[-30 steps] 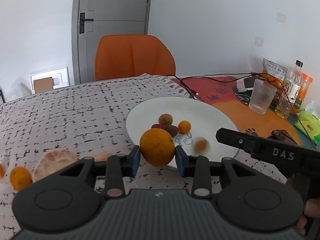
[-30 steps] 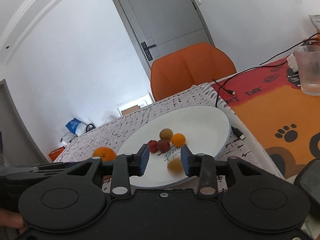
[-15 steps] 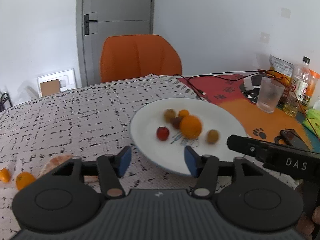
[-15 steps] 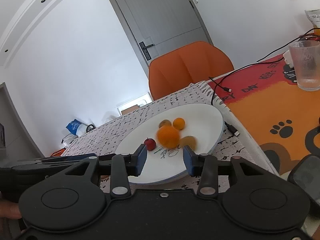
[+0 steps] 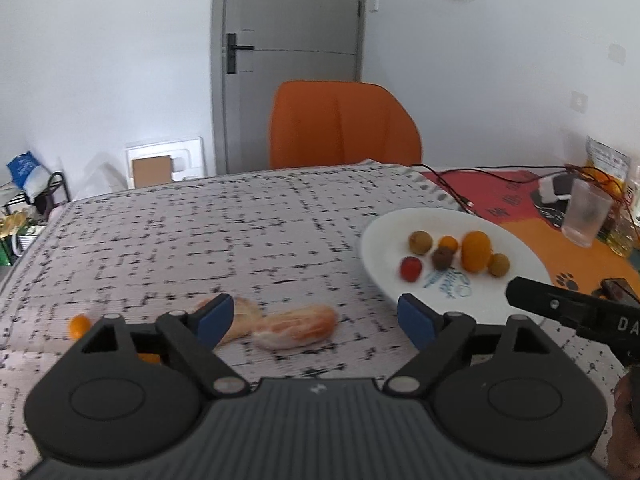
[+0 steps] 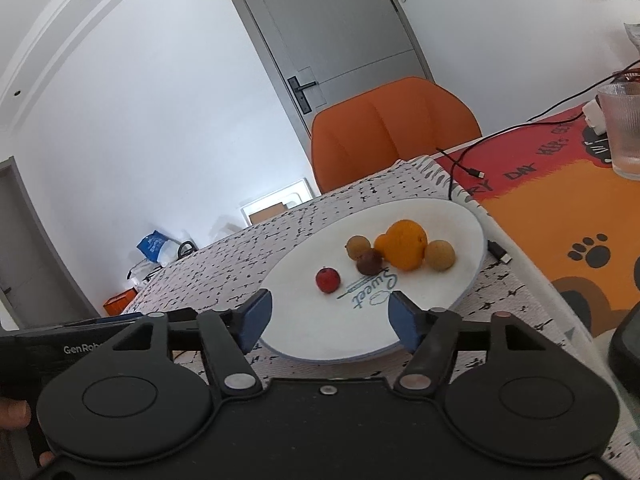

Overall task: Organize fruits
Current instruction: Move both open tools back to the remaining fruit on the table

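A white plate [image 5: 384,232] [image 6: 452,216] holds a large orange [image 5: 475,251] [image 6: 404,244], a red fruit [image 5: 411,269] [image 6: 327,279], a dark fruit [image 6: 370,261], brown round fruits [image 6: 439,255] and a small orange one [image 5: 448,243]. My left gripper [image 5: 316,320] is open and empty over the cloth, left of the plate, above peeled citrus pieces [image 5: 296,326]. A small orange fruit [image 5: 79,326] lies at far left. My right gripper [image 6: 330,316] is open and empty at the plate's near rim.
A checked tablecloth [image 5: 200,232] covers the table. An orange chair [image 5: 344,124] stands behind it. A glass [image 5: 586,216], bottles and cables lie on the orange mat at right. A phone [image 5: 618,290] lies near the right gripper.
My left gripper let go of the large orange onto the plate, opened wide and swung left toward the citrus pieces. The right gripper opened a bit and pulled back slightly.
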